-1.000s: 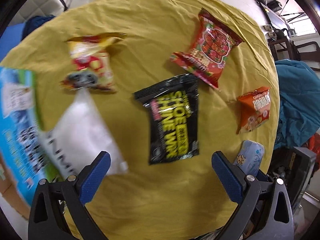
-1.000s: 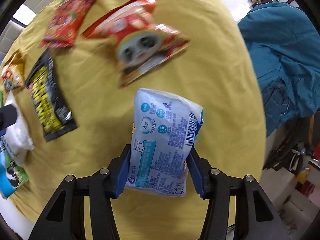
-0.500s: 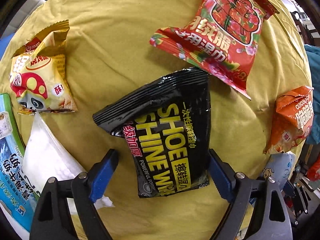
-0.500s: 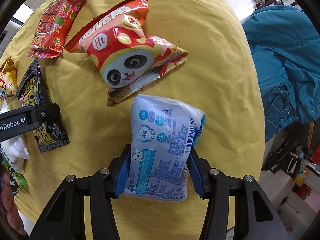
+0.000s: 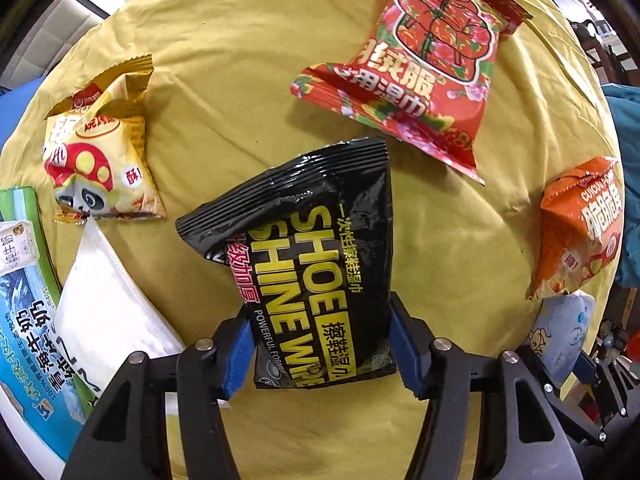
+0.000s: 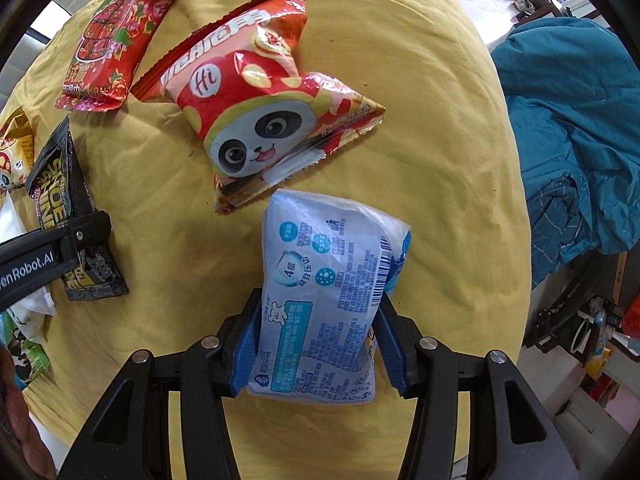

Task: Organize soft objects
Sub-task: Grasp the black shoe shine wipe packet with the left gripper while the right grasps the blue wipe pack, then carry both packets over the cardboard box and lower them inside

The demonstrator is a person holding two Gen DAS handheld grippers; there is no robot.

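My left gripper has its jaws clamped across the near end of the black wipes pack, long axis running away over the yellow table, probably barely lifted, while my right gripper grips the pale blue tissue pack likewise.
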